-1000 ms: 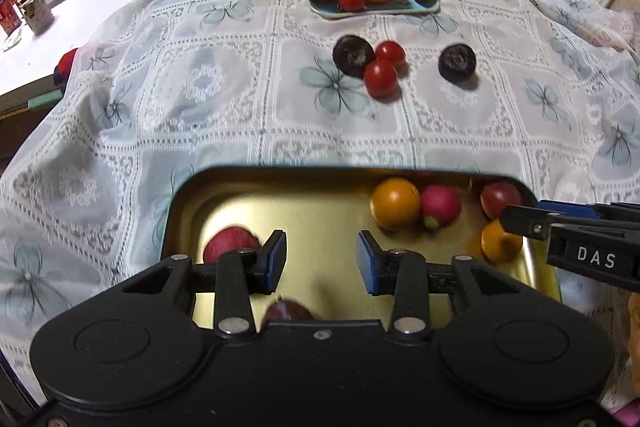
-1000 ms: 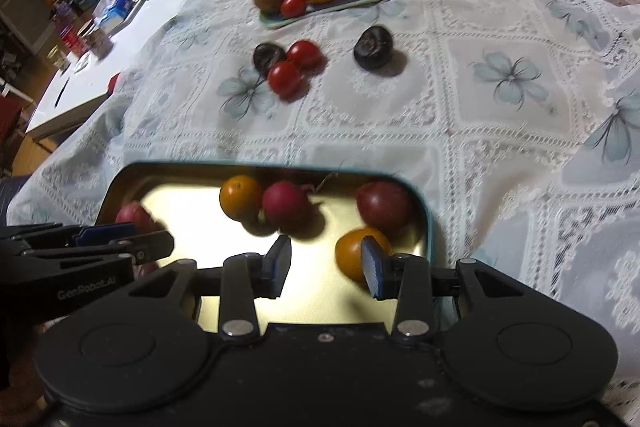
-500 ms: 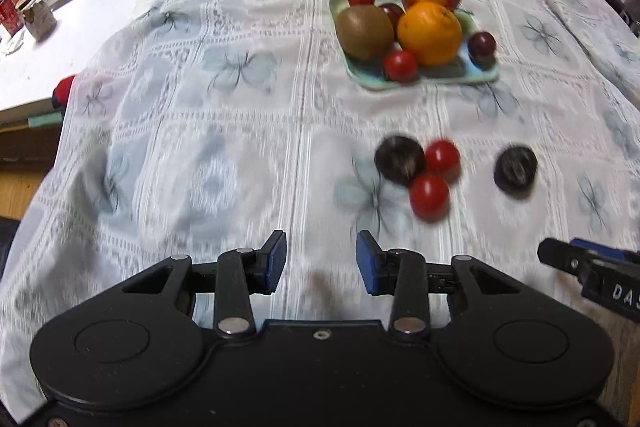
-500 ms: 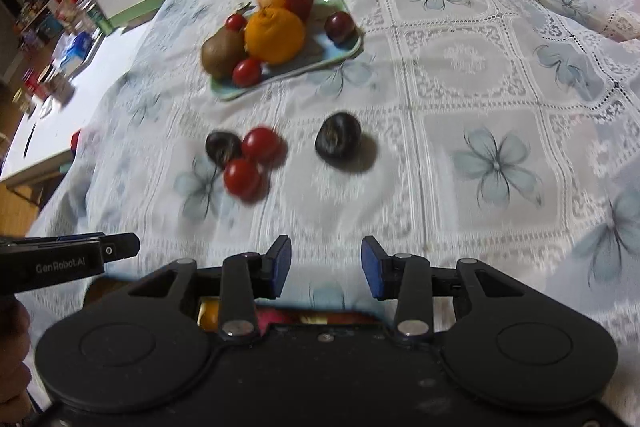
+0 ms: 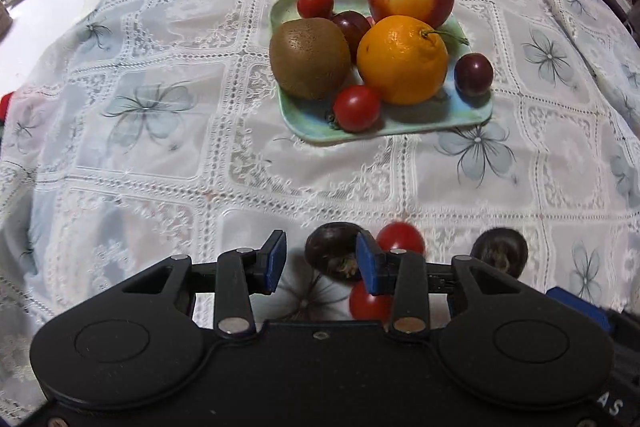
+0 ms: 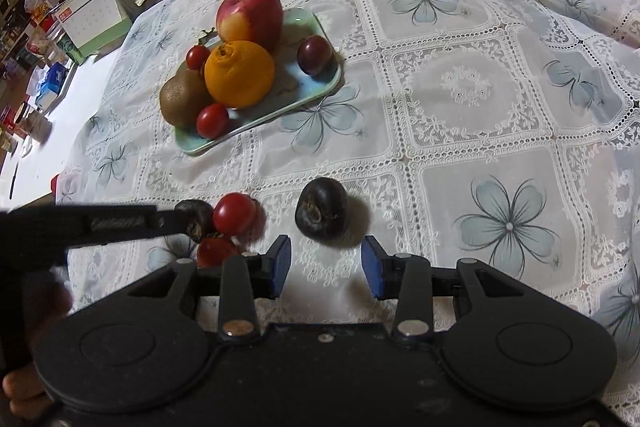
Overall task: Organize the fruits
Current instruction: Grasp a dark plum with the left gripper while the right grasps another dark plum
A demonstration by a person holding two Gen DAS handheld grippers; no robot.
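My left gripper [image 5: 320, 261] is open over the lace cloth, with a dark plum [image 5: 330, 251] just inside its right finger. Two cherry tomatoes [image 5: 400, 237] lie beside and below that plum, and a second dark plum [image 5: 500, 253] lies to the right. My right gripper [image 6: 326, 269] is open, just short of that second dark plum [image 6: 321, 213]. In the right wrist view the left gripper [image 6: 120, 225] reaches the first plum [image 6: 196, 217] beside the tomatoes [image 6: 234, 213]. A pale green plate [image 5: 400, 125] farther back holds an apple, orange, kiwi, tomatoes and plums.
The plate [image 6: 312, 89] with its fruit sits at the far middle of the cloth-covered table. A desk calendar [image 6: 94, 17] and cluttered white surface stand off to the left. The cloth [image 6: 500, 147] drapes over folds at the right.
Both grippers have moved forward from over the gold tin of fruit, which has left view. The loose plums and tomatoes are now at the fingertips. Both stay open.
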